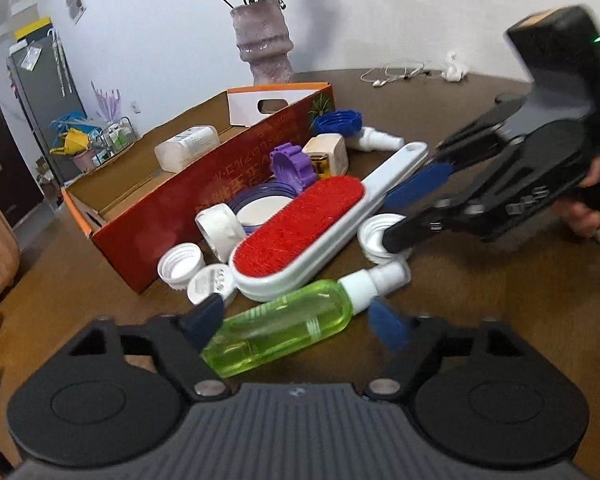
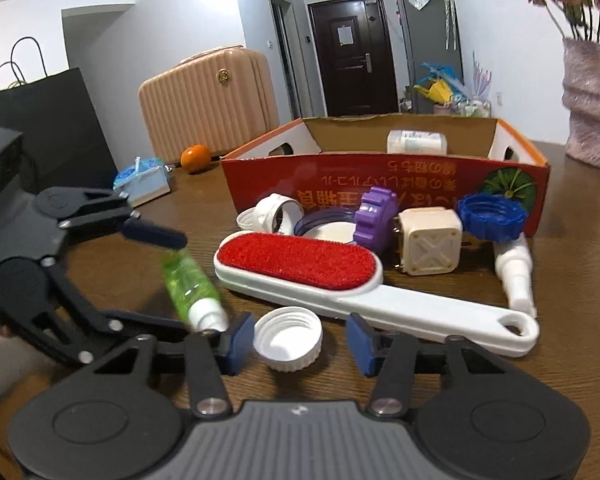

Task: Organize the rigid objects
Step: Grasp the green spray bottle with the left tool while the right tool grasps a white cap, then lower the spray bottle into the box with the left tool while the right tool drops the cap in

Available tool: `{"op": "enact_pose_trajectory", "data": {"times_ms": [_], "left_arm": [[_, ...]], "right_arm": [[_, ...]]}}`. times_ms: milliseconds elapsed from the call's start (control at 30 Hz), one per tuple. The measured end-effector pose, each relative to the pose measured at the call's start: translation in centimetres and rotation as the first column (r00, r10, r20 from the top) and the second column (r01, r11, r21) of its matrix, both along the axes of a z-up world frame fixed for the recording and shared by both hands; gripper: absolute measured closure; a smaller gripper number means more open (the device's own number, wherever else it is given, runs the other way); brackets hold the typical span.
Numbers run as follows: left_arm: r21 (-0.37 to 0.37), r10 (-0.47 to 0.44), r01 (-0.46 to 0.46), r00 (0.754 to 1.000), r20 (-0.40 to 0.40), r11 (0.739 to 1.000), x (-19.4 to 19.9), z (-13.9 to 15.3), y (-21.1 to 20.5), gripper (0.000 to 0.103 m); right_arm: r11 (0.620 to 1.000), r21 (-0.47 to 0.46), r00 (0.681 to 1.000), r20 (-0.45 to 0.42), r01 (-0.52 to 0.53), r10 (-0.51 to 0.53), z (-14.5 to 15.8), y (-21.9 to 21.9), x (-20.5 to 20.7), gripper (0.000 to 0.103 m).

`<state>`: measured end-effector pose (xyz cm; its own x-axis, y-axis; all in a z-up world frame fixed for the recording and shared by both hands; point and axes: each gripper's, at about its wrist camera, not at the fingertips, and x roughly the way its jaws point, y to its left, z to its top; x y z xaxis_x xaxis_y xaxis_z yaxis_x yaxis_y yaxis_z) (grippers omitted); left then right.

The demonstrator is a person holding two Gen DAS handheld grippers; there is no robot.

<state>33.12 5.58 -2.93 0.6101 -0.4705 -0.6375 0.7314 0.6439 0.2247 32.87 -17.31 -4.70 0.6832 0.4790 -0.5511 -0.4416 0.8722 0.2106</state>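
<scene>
Facing red box [image 2: 384, 184] — upside-down yellow lettering, unreadable

Brown wooden table [image 2: 560, 280], cardboard box [image 2: 380, 176] toward its far edge, lint brush [image 2: 320, 276], green spray bottle [image 1: 280, 328], white caps lay beside it.

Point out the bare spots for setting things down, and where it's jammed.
Free: most of the cardboard box floor beside the white bottle, and bare table right of the green spray bottle. Crowded: the strip along the box's red front, around the red lint brush.
</scene>
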Motion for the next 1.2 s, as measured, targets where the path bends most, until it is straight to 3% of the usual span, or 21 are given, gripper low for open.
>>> {"op": "enact_pose_trajectory", "data": {"times_ms": [100, 133, 233, 467, 533, 700, 800, 833, 1033, 1200], "left_arm": [[0.002, 0.015, -0.015, 0.999, -0.051, 1.0, -1.1, 0.3, 0.1, 0.052], [0.018, 0.024, -0.023, 0.997, -0.071, 1.0, -1.5, 0.2, -0.1, 0.056], [0.012, 0.07, -0.07, 0.995, -0.071, 0.998, -3.2, -0.4, -0.2, 0.068], [-0.023, 0.169, -0.173, 0.978, -0.126, 0.985, -6.0, 0.1, -1.1, 0.071], [-0.045, 0.23, -0.241, 0.959, -0.164, 0.97, -6.0, 0.1, -1.4, 0.068], [-0.044, 0.34, -0.356, 0.919, -0.201, 0.934, -4.4, 0.0, -2.0, 0.069], [-0.038, 0.363, -0.38, 0.905, -0.221, 0.924, -4.1, 0.3, -2.2, 0.072], [-0.036, 0.369, -0.386, 0.902, -0.224, 0.922, -4.2, 0.4, -2.2, 0.072], [-0.074, 0.449, -0.471, 0.87, -0.205, 0.879, -4.9, 1.8, -1.6, 0.072], [-0.176, 0.507, -0.532, 0.845, -0.167, 0.828, -6.0, 4.1, 0.0, 0.072]], "right_arm": [[0.999, 0.026, 1.0, -0.011, -0.019, 0.02, -0.1, -0.1, 0.2, 0.068], [1.0, 0.005, 1.0, -0.002, -0.016, 0.016, 0.0, 0.1, 0.0, 0.079], [1.0, -0.026, 1.0, -0.011, -0.009, 0.009, -0.3, 0.1, -0.8, 0.089], [0.999, -0.029, 1.0, -0.013, 0.015, -0.015, -0.3, -2.0, -4.1, 0.092], [0.999, -0.029, 1.0, -0.014, 0.027, -0.028, -0.2, -2.7, -5.0, 0.092], [0.998, -0.031, 0.998, 0.009, 0.058, -0.058, 0.5, -4.1, -6.4, 0.08], [0.999, -0.012, 0.998, 0.046, 0.049, -0.048, 1.2, -4.3, -7.5, 0.048], [0.999, -0.008, 0.998, 0.049, 0.044, -0.043, 1.2, -4.1, -7.6, 0.042], [0.998, -0.056, 1.0, 0.021, -0.003, 0.004, 0.1, -2.3, -7.2, 0.043], [0.995, -0.098, 0.999, 0.038, -0.004, 0.008, -0.1, -1.4, -6.9, 0.051]]}}
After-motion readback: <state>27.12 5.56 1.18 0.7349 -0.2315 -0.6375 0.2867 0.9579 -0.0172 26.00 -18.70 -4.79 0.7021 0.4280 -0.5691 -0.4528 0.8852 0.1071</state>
